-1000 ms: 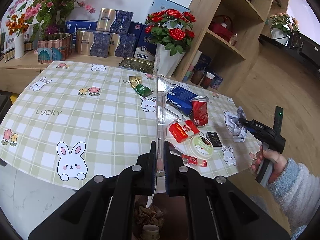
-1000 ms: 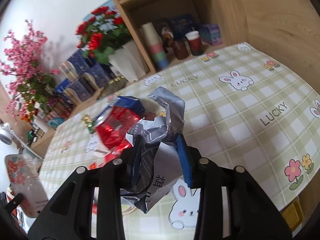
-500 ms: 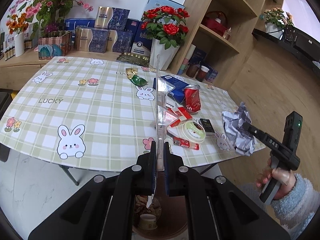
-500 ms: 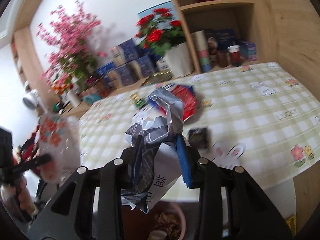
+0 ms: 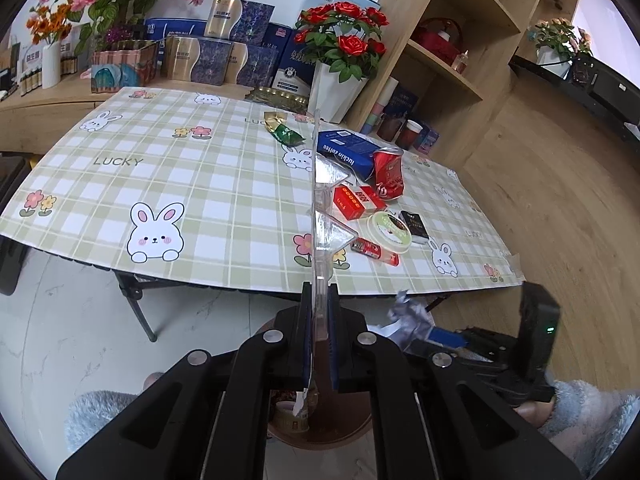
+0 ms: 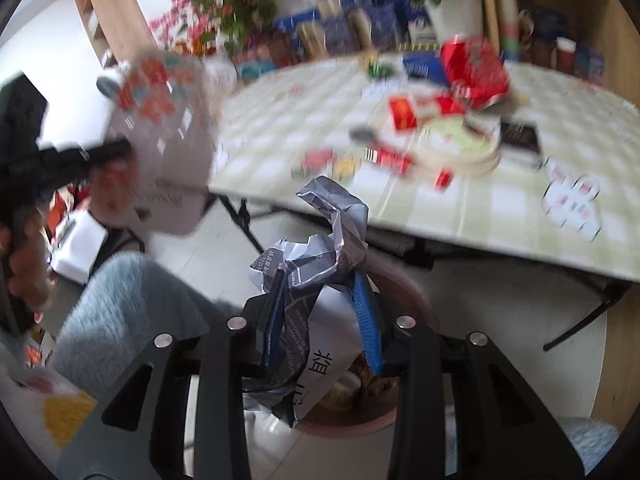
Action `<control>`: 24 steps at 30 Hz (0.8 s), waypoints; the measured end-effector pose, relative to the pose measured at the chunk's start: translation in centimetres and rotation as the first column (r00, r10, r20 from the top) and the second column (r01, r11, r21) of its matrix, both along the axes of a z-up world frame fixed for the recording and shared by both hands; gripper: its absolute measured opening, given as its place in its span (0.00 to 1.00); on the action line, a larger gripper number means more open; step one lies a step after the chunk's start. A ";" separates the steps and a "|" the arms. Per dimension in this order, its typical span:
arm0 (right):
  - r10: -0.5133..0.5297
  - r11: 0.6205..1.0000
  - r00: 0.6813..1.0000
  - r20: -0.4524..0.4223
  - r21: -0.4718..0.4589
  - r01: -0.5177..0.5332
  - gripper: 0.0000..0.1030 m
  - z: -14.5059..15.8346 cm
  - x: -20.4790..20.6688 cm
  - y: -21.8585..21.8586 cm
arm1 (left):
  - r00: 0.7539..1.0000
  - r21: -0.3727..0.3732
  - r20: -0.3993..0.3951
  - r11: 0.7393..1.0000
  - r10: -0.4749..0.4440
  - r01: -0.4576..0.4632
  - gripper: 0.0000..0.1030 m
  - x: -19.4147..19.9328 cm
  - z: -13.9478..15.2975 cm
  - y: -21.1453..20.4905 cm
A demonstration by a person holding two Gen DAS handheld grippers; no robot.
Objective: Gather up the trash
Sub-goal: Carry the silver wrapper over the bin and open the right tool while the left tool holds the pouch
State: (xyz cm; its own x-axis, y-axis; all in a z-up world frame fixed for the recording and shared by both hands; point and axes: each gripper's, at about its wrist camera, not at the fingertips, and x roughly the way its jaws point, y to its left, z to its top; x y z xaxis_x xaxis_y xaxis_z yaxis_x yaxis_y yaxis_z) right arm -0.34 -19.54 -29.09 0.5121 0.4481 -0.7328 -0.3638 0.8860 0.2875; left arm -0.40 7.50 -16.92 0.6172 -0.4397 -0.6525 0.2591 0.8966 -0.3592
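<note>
The left gripper (image 5: 319, 332) is clamped tight on a clear plastic package (image 5: 325, 208), a thin flat piece seen edge-on that rises straight up from between its fingers and crosses the view of the table (image 5: 200, 200) beyond. Directly below this gripper, past the fingertips, sits a round brownish trash bin (image 5: 344, 420) on the pale floor, with some paper cups and scraps already inside. To its right and slightly ahead, the right gripper (image 6: 320, 312) hangs beside it, held by a hand in a fluffy light-blue sleeve (image 5: 592, 420). That gripper is closed narrowly on a crumpled silver wrapper (image 6: 320, 240), whose crinkled top sticks out beyond the fingertips while a white printed part hangs down between the fingers. In the right wrist view the bin's rim (image 6: 408, 292) lies just beneath and behind the wrapper, so the wrapper is above the bin's mouth. Ahead of both grippers, farther out on the checked tablecloth, more trash lies waiting: a dented red can (image 5: 388, 174), a blue coffee box (image 5: 348, 152), a red pack (image 5: 354, 202), a round white lid (image 5: 390, 226), a small black packet (image 5: 414, 222), a red tube (image 5: 374, 248) and a green wrapper (image 5: 286, 134).
</note>
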 end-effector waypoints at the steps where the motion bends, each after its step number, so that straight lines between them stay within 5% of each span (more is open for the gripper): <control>1: -0.002 1.000 1.000 -0.020 -0.007 0.002 0.35 -0.7 0.2 0.0 | 1.000 0.000 0.000 1.000 0.001 -0.001 0.07 -0.2 0.0 0.0; 11: -0.073 0.997 0.992 -0.099 -0.046 0.069 0.35 -5.1 1.0 0.8 | 1.000 0.008 -0.017 1.000 -0.006 0.006 0.07 -1.6 -1.2 -0.3; 24: -0.094 0.995 0.992 -0.082 -0.031 0.092 0.38 -5.3 0.7 0.0 | 0.999 0.026 -0.042 1.000 -0.015 0.016 0.07 -1.6 -2.2 -1.3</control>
